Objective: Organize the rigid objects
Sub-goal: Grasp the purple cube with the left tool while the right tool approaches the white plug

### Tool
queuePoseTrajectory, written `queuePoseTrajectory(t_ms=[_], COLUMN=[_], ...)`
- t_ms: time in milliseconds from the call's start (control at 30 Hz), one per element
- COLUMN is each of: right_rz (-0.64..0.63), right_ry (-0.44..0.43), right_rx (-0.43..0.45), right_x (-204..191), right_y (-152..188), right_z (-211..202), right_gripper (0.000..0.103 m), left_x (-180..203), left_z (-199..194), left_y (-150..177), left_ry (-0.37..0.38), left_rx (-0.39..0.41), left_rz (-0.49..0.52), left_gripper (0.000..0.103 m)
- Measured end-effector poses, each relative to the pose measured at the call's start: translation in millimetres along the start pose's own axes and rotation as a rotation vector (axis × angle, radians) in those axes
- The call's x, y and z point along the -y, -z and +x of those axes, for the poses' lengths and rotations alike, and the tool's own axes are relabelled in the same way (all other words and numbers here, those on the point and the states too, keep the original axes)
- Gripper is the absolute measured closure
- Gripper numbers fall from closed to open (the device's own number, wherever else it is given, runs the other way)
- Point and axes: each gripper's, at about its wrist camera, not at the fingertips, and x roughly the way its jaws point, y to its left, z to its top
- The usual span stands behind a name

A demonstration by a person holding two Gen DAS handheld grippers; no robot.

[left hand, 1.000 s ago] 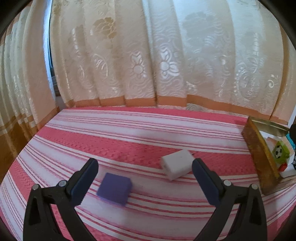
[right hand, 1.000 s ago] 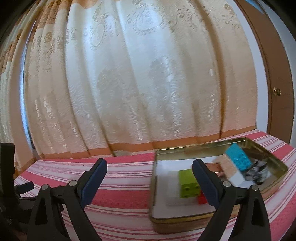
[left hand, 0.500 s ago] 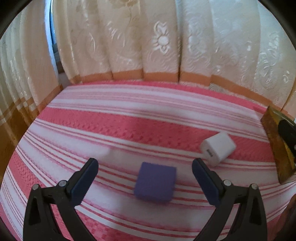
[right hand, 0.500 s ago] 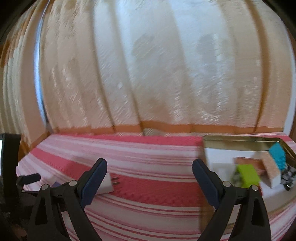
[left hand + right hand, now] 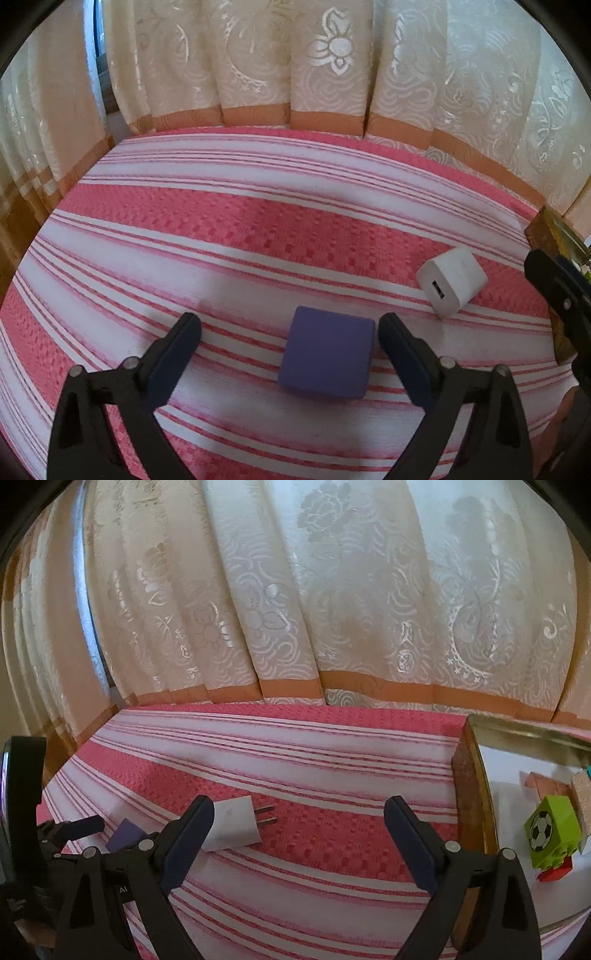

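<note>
A purple cube (image 5: 327, 352) lies on the pink striped cloth between the fingers of my open left gripper (image 5: 290, 345), close to the right finger. A white USB charger (image 5: 451, 281) lies beyond it to the right. In the right wrist view the charger (image 5: 234, 829) lies on its side with its prongs pointing right, partly behind the left finger of my open, empty right gripper (image 5: 299, 827). The purple cube (image 5: 125, 835) shows at the left beside the left gripper. A gold tin tray (image 5: 471, 797) at the right holds a green soccer block (image 5: 550, 829) and other blocks.
Cream curtains hang along the far edge of the surface. The tin's corner (image 5: 543, 232) shows at the right edge of the left wrist view, behind the right gripper's black finger (image 5: 557, 284). A red brick (image 5: 554, 873) lies under the green block.
My left gripper moved forward and down until the purple cube lay between its fingers. My right gripper swung left, away from the tin, bringing the charger into view.
</note>
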Motion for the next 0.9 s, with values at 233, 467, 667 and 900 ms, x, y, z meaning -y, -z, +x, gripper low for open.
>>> queuePoseTrajectory(t_ms=[233,467,667,900], right_rz=[0.033,0.007,0.051,0.021], right_ry=[-0.034,-0.083,-0.143,-0.150], right_rx=[-0.071,-0.150,-0.213,-0.249], right_x=[4.4,-13.2,-32.1,-45.3], right_y=[5.7,14.6,18.4,4.7], right_z=[4.7,12.3,28.7,54.5], right_gripper=[0.008,0.023,0.023,0.025], left_x=[10.6,-0.9,-20.9,-24.3], left_z=[-7.1,-10.7,-12.5,-8.4], left_y=[2.8,0.6,-4.1,-5.3], left_ry=[0.074,0.029,-0.011,-0.013], left_rx=[0.033,0.049,0.069,0.051], left_rz=[0.074,0.031,-0.054,-0.079], left_gripper=[0.063,0.064,0.064,0.064])
